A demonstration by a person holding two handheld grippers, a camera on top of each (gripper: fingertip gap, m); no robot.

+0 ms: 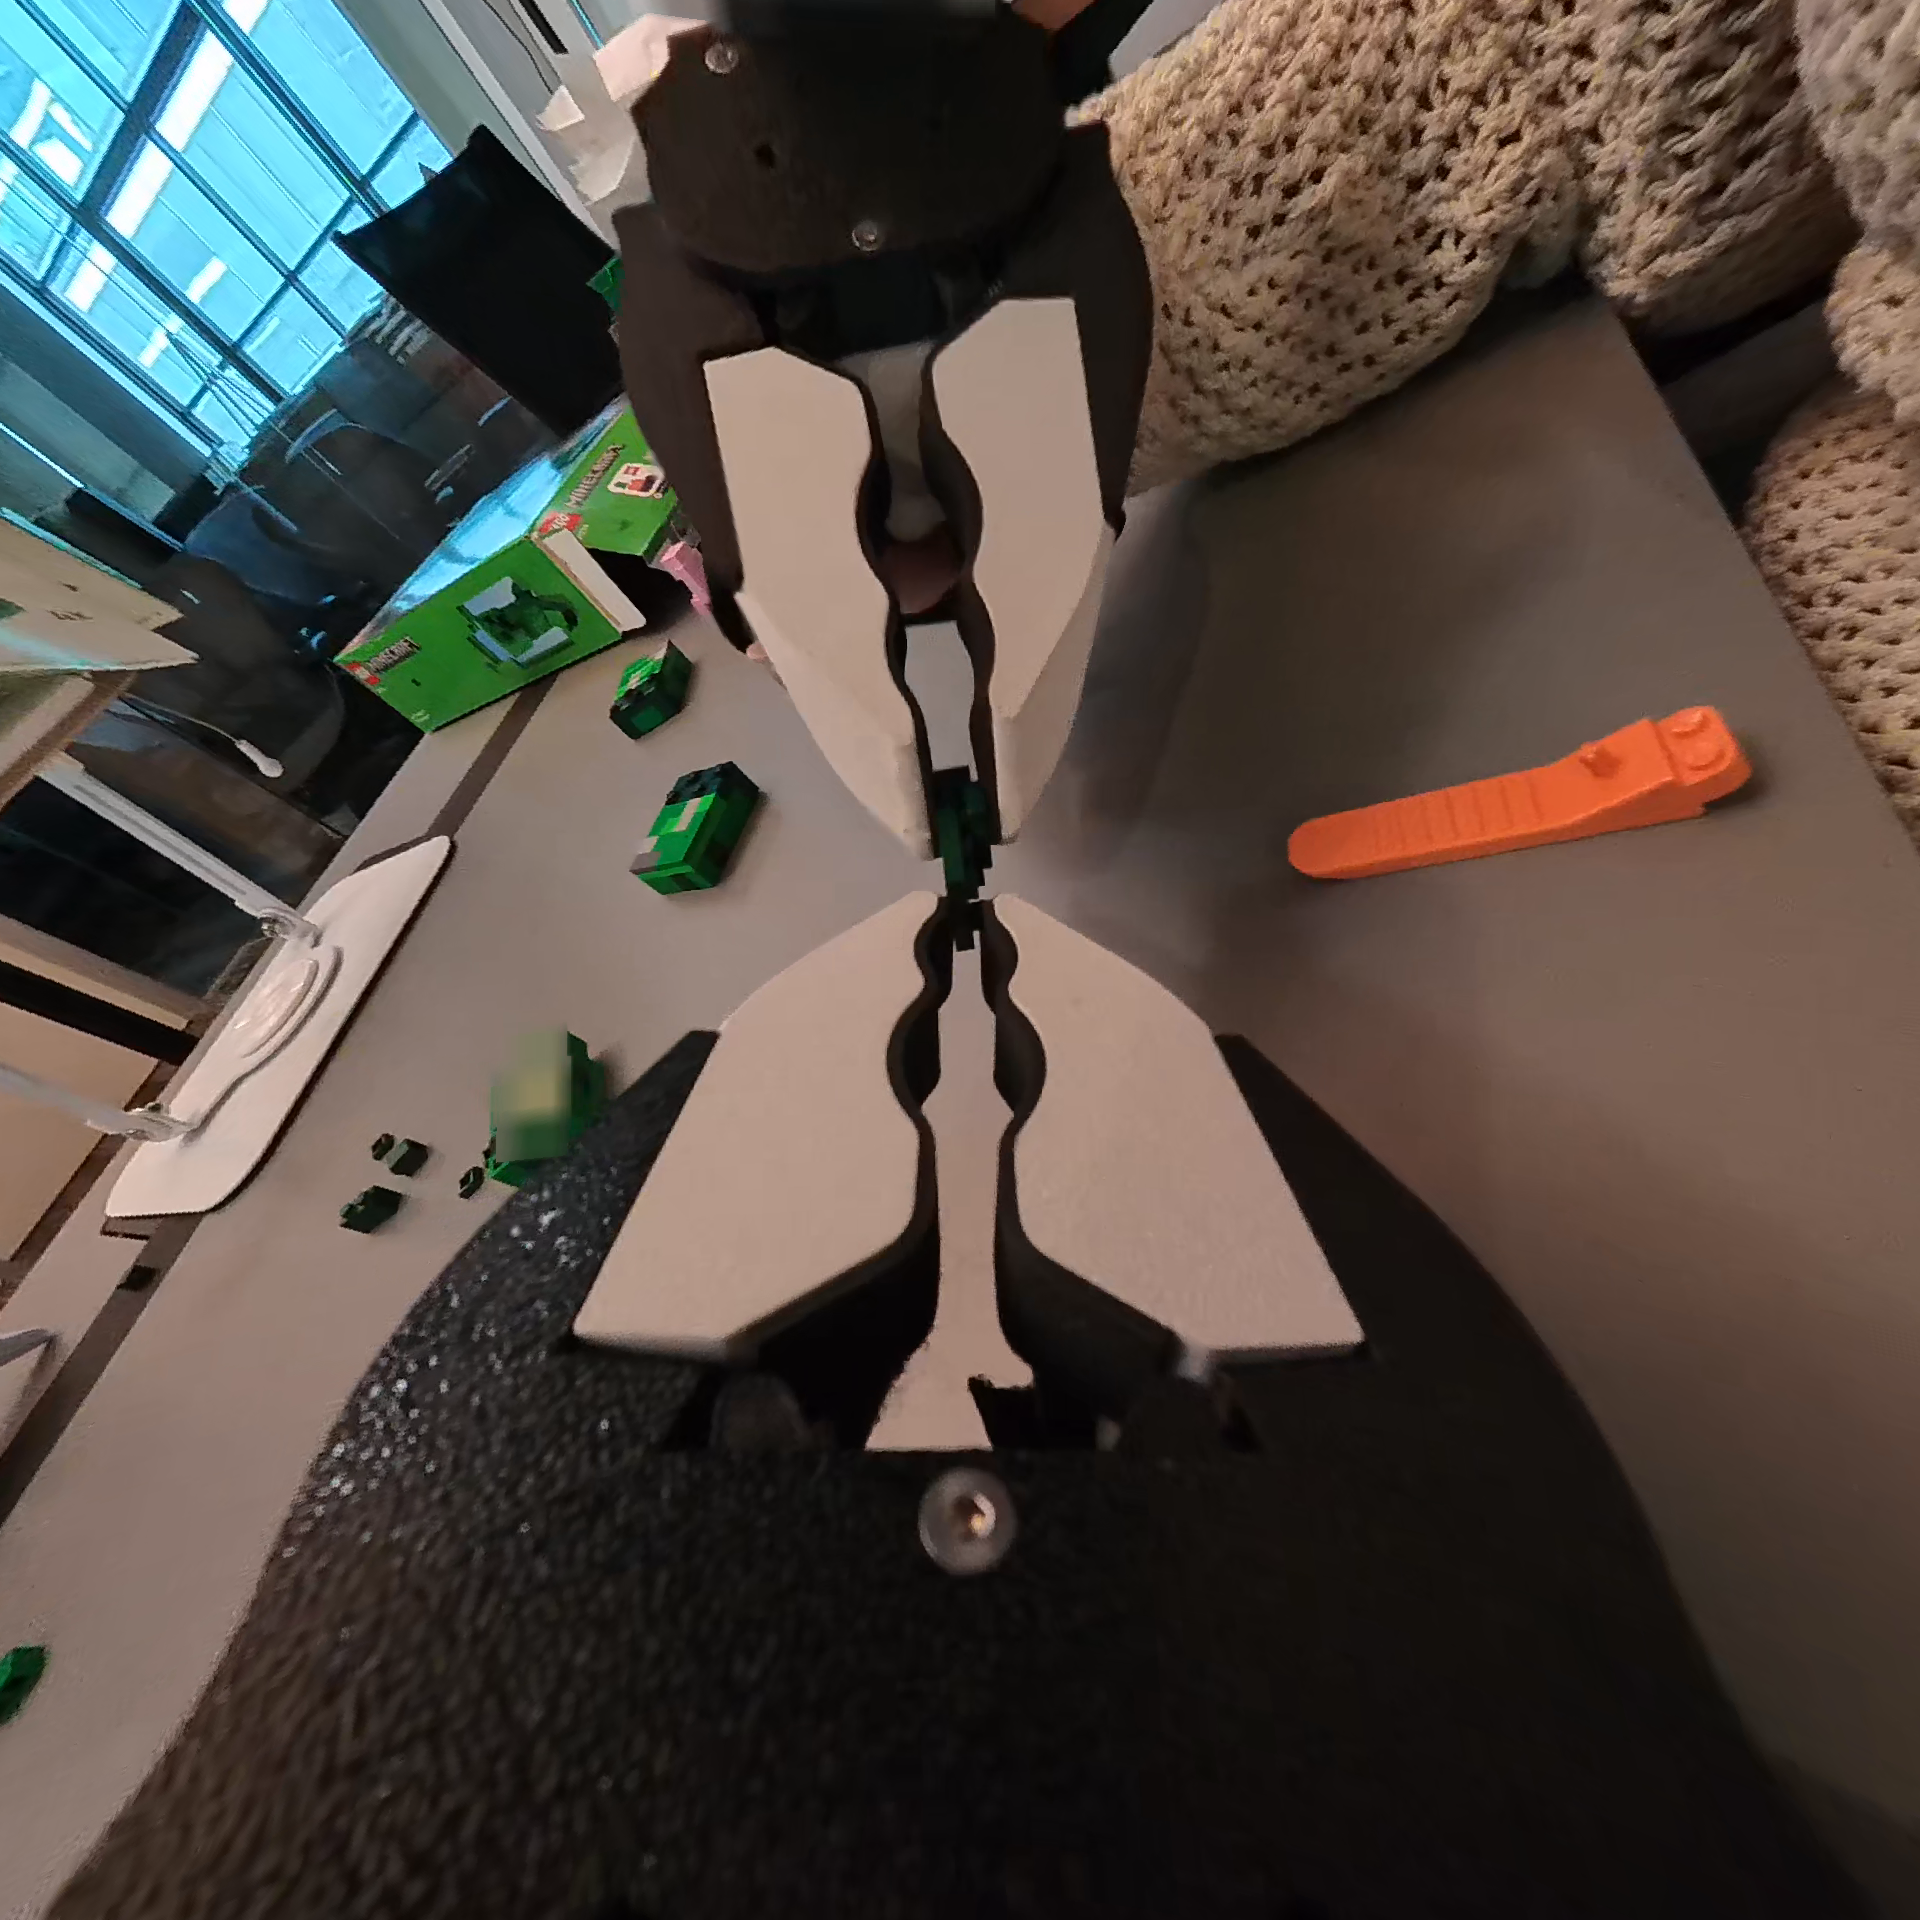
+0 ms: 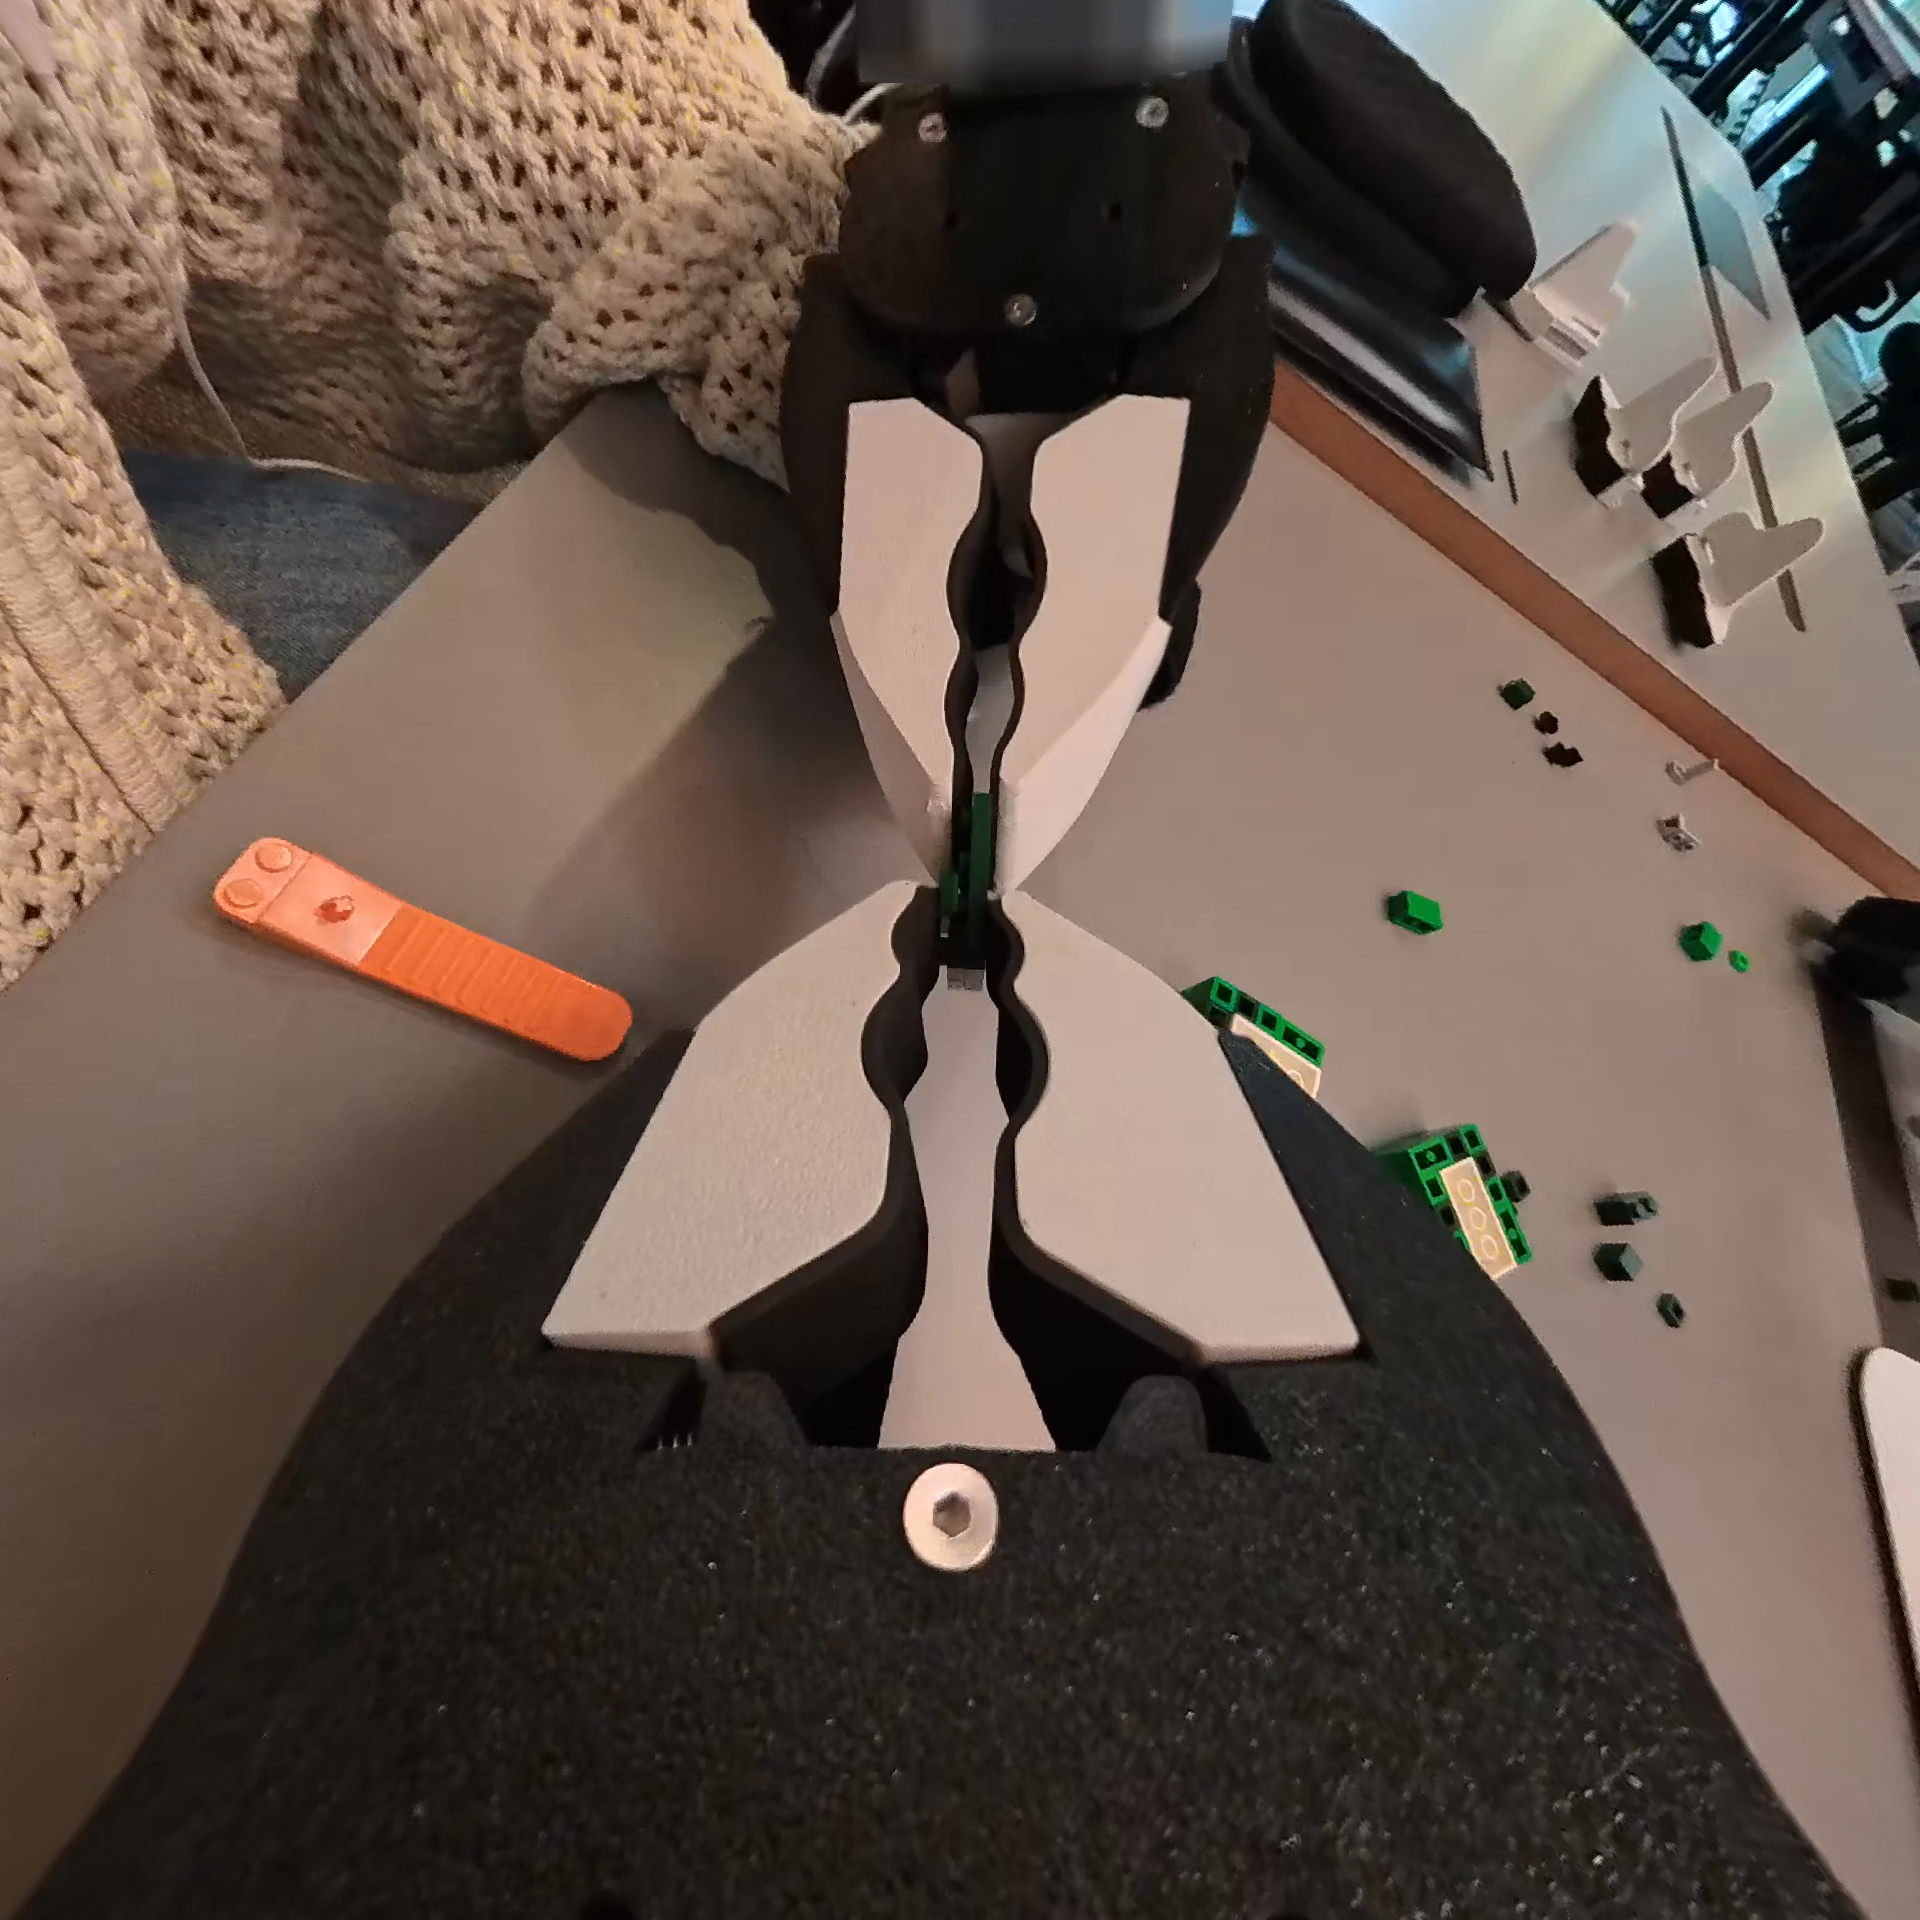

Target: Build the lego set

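My two grippers meet tip to tip above the grey table (image 1: pixel 1455 1143). In the left wrist view, my left gripper (image 1: pixel 961 920) is at the bottom, shut on a small dark green lego piece (image 1: pixel 964 932). My right gripper (image 1: pixel 961 836) comes in from the top, shut on a green lego piece (image 1: pixel 961 821). The two pieces touch between the tips. In the right wrist view, my right gripper (image 2: pixel 961 920) pinches a green piece with a grey end (image 2: pixel 961 961). The left gripper (image 2: pixel 975 842) opposite holds a thin green plate (image 2: pixel 979 831).
An orange brick separator (image 1: pixel 1517 800) (image 2: pixel 416 951) lies near a person's knitted sleeve (image 1: pixel 1403 208). Green sub-builds (image 1: pixel 696 831) (image 2: pixel 1465 1195), loose small pieces (image 1: pixel 384 1174) (image 2: pixel 1413 909), a green set box (image 1: pixel 488 623) and a white mat (image 1: pixel 281 1029) lie on the table. From either gripper's tips it is about 10 cm to the orange brick separator (image 2: pixel 416 951). Seen from the left wrist view (image 1: pixel 1502 824) as well.
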